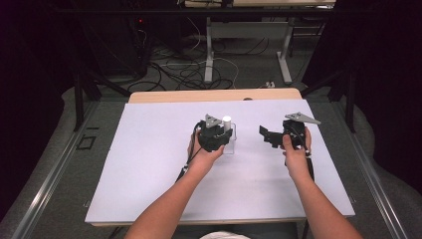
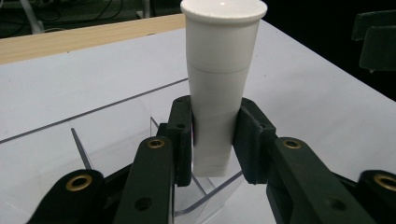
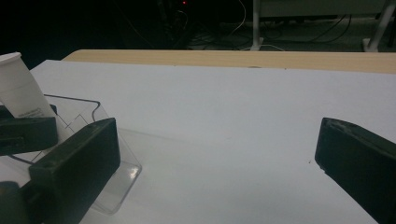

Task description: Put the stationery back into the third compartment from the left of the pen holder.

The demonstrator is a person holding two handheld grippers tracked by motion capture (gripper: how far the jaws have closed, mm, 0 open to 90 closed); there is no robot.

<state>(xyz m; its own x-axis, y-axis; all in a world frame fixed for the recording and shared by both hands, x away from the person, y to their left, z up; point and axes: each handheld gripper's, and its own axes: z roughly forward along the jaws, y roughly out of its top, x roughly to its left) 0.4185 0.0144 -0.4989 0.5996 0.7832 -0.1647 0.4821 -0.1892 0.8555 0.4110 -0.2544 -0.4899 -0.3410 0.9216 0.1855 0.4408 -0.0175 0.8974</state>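
Observation:
A white tube [image 1: 227,121] with a flat cap stands upright in a clear acrylic holder [image 1: 232,144] near the middle of the white sheet. My left gripper [image 1: 224,133] is shut on it. In the left gripper view its two pads [image 2: 184,135] press the sides of the tube [image 2: 219,70] low down, above the holder [image 2: 135,116]. My right gripper [image 1: 264,135] hovers a short way to the right of the tube, pointing left towards it, open and holding nothing. In the right gripper view its fingers [image 3: 77,163] stand wide apart, with the tube [image 3: 19,88] and holder [image 3: 100,154] at far left.
A white sheet [image 1: 149,164] covers the wooden table [image 1: 214,95], whose bare far edge shows behind it. Beyond the table are desk legs and floor cables [image 1: 189,69]. Dark rails run along both sides of the table.

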